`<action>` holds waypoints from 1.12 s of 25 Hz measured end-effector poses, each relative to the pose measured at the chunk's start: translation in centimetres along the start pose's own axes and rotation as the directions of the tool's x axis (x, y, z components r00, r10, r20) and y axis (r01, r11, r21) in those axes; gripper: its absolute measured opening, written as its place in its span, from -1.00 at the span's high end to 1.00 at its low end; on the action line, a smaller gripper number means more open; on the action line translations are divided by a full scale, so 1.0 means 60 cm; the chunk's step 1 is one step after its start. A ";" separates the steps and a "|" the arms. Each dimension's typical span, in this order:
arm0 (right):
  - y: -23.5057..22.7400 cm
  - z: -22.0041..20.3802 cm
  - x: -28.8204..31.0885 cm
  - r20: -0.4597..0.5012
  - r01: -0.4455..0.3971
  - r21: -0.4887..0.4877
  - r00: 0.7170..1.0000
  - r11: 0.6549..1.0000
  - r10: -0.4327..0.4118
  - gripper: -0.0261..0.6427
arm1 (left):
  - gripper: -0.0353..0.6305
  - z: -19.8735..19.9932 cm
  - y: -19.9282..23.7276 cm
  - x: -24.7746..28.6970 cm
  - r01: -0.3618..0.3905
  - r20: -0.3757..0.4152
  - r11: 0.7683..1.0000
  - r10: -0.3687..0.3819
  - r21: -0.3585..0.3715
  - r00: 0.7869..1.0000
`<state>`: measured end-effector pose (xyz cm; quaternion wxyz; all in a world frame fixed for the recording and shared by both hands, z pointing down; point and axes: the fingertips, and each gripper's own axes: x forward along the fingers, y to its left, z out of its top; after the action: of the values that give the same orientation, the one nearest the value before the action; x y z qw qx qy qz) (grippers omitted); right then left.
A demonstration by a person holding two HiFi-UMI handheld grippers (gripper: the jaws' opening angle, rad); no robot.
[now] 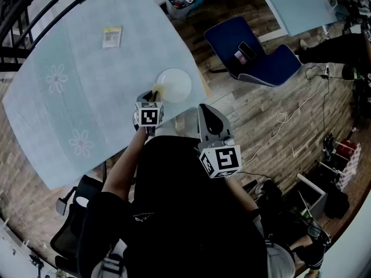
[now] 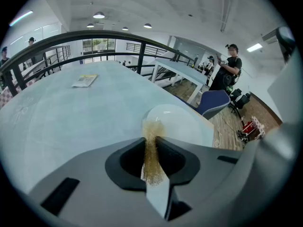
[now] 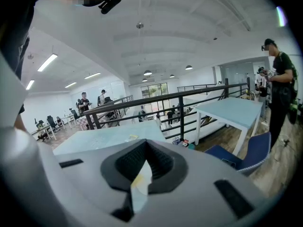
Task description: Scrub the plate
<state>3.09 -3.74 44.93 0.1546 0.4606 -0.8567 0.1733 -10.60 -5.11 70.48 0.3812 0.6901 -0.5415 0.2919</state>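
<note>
Right tool (image 3: 143, 151), jaws pressed together, hangs off the tabletop's (image 1: 87, 103) near corner. Left tool (image 2: 152, 140) clamps a scourer (image 2: 152, 161), its tuft touching the plate's (image 2: 184, 122) near rim. The plate sits close to the right edge, with open room leftward. A packet (image 1: 112, 36) lies far off, its print unreadable.
</note>
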 end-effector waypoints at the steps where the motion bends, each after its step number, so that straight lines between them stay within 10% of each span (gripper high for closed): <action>1: 0.001 0.000 0.001 0.000 -0.002 -0.003 1.000 1.000 0.002 0.90 | 0.69 0.001 0.004 0.000 -0.005 0.007 1.000 0.005 -0.001 1.000; 15: 0.008 0.006 0.004 0.003 -0.026 -0.020 1.000 0.999 0.026 0.90 | 0.69 0.010 0.037 -0.016 -0.071 0.030 0.997 0.072 -0.020 0.997; 28: -0.020 0.021 0.003 0.038 -0.117 -0.050 0.992 0.992 0.119 0.90 | 0.69 0.033 0.060 -0.115 -0.138 0.180 0.963 0.182 -0.233 0.967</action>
<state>3.87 -5.04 44.05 0.1377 0.4086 -0.8893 0.1521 -15.77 -3.58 64.55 0.3736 0.6237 -0.6598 0.1900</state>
